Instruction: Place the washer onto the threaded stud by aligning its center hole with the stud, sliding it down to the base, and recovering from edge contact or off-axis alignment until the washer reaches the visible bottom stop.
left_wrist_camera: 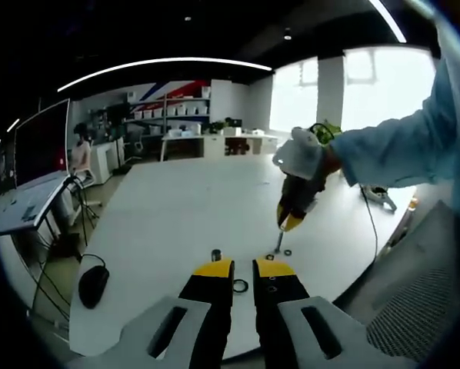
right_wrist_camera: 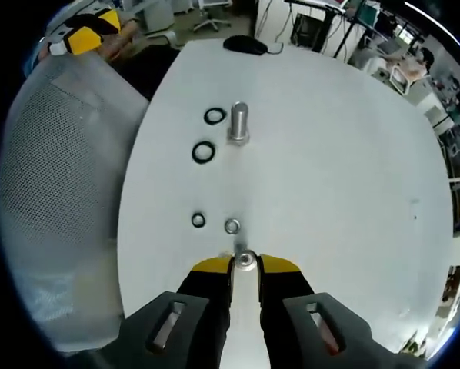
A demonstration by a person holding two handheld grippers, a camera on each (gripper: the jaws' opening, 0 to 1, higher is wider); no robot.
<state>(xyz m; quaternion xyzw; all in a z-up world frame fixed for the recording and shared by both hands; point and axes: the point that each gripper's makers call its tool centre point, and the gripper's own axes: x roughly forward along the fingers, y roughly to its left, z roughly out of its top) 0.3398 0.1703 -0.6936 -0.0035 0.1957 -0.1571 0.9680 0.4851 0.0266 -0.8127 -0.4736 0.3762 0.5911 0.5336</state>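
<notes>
An upright silver threaded stud [right_wrist_camera: 238, 123] stands on the white table [right_wrist_camera: 330, 154], with two black rings [right_wrist_camera: 215, 116] [right_wrist_camera: 203, 151] lying beside it. My right gripper [right_wrist_camera: 246, 265] is shut on a small silver stud [right_wrist_camera: 245, 260], held upright just over the table. A silver washer [right_wrist_camera: 231, 226] and a small black ring [right_wrist_camera: 198, 221] lie flat just ahead of it. In the left gripper view, the right gripper [left_wrist_camera: 281, 234] points down in a gloved hand, with the washer [left_wrist_camera: 287, 252] at its tip. My left gripper [left_wrist_camera: 244, 269] is narrowly open and holds nothing; a black ring [left_wrist_camera: 240, 286] shows through the gap.
A grey mesh chair back [right_wrist_camera: 61, 192] stands against the table's near edge. A black mouse [right_wrist_camera: 245, 44] lies at the table's far end. Desks, shelves and a monitor [left_wrist_camera: 41, 142] fill the room beyond.
</notes>
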